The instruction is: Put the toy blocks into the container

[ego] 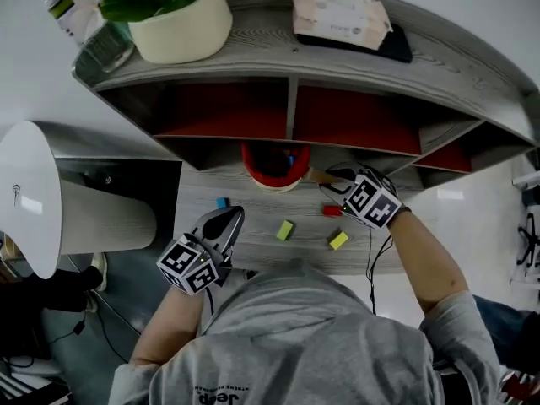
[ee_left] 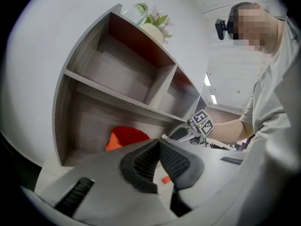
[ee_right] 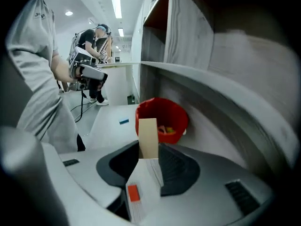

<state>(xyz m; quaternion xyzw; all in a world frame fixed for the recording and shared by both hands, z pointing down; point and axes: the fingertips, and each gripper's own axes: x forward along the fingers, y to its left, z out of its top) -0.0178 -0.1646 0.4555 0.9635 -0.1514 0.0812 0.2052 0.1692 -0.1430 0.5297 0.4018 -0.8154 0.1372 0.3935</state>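
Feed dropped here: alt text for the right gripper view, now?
The right gripper grips a tan block upright between its jaws, in front of the red container, which stands on the desk under a shelf. A blue block lies on the desk left of it.

Container (ego: 274,169) at table (ego: 253,247) rear, beneath shelf (ego: 253,36). Before it: left block (ego: 222,202), middle block (ego: 285,229), rear-right block (ego: 332,211), front-right block (ego: 338,240). Held block (ee_right: 148,138) in right gripper (ego: 327,176), beside container. Plant pot (ego: 181,19), tissue box (ego: 340,15) atop shelf.
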